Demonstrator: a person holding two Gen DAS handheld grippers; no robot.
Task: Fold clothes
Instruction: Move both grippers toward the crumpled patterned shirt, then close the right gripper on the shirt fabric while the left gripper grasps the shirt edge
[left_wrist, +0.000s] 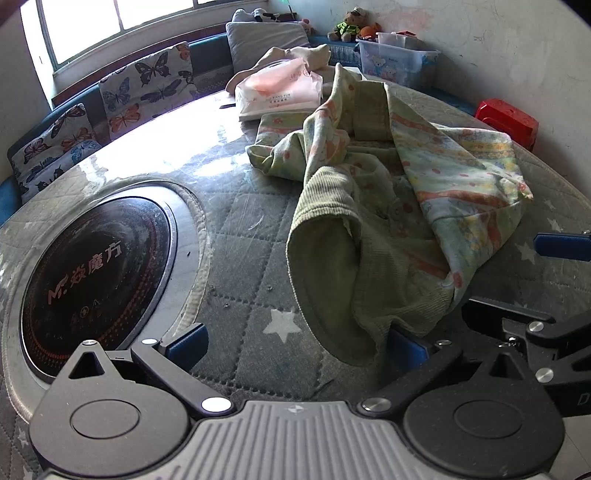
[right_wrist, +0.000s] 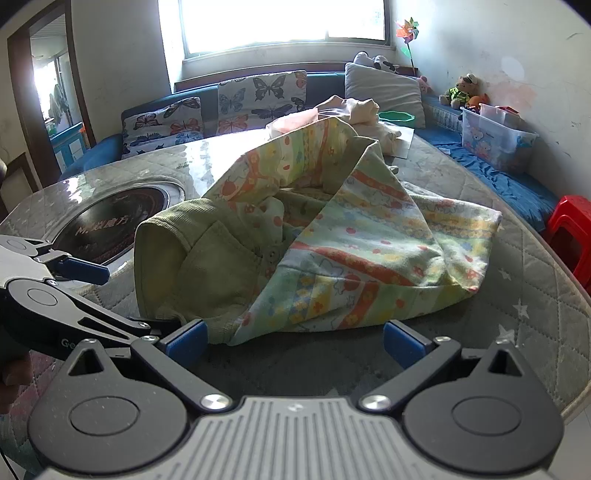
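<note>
crumpled green printed garment (right_wrist: 314, 240) heaped mid-frame on the quilted counter (right_wrist: 535, 295), beside the inset cooktop (left_wrist: 96, 266) at lower left. left gripper (left_wrist: 295, 343) and right gripper (right_wrist: 293, 341) poised at its near hem, jaws spread wide, pinching nothing. likely the opening step: garment not yet flattened. next move calls for closing on the near edge and drawing it flat. long axis apparently running from lower left toward upper right, ribbed opening facing lower left.
</note>
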